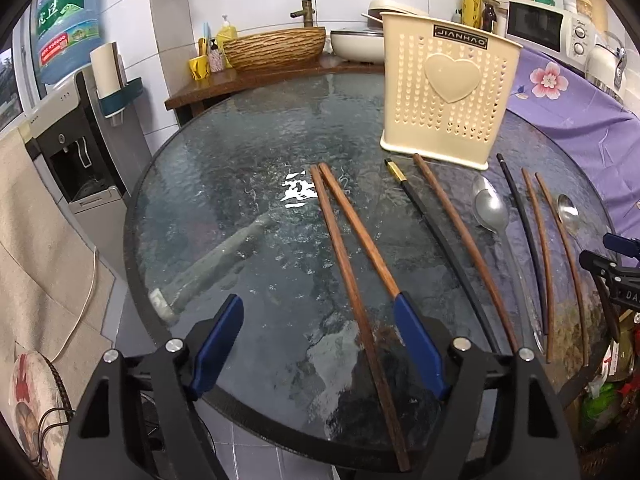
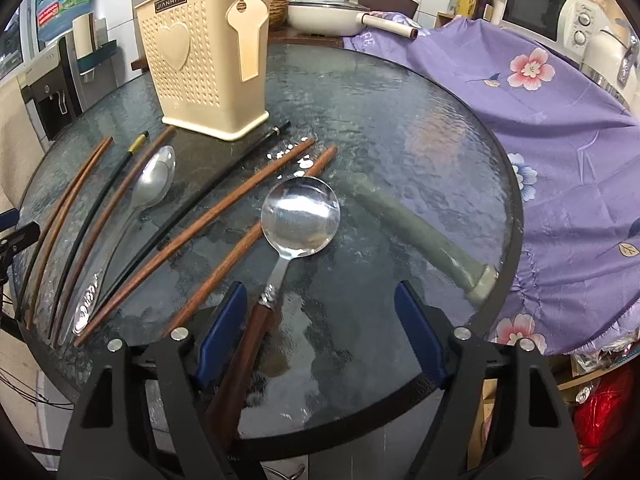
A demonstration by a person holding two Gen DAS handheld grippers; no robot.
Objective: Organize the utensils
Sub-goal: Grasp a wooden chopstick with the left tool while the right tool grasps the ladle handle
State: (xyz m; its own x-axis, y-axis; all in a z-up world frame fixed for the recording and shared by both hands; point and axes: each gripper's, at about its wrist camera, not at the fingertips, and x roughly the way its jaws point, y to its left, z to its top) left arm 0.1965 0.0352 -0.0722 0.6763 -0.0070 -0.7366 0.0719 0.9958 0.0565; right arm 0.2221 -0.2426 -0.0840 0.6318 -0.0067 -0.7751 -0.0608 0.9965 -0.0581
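A cream perforated utensil holder [image 1: 448,92] stands upright at the far side of the round glass table [image 1: 224,208]; it also shows in the right wrist view [image 2: 208,64]. Wooden and black chopsticks and spoons lie in a row in front of it. My left gripper [image 1: 320,344] is open, low over the near table edge, with a pair of wooden chopsticks [image 1: 352,256] running between its fingers. My right gripper [image 2: 320,328] is open over a wood-handled steel ladle [image 2: 298,216], whose handle lies by the left finger [image 2: 222,328]. A steel spoon [image 2: 154,180] lies further left.
A purple floral cloth [image 2: 540,152] covers something at the table's right. Behind are a counter with a basin [image 1: 276,46], a pan, a microwave [image 2: 536,12] and jars. A water dispenser [image 1: 68,136] stands at the left. The other gripper shows at the right edge [image 1: 616,276].
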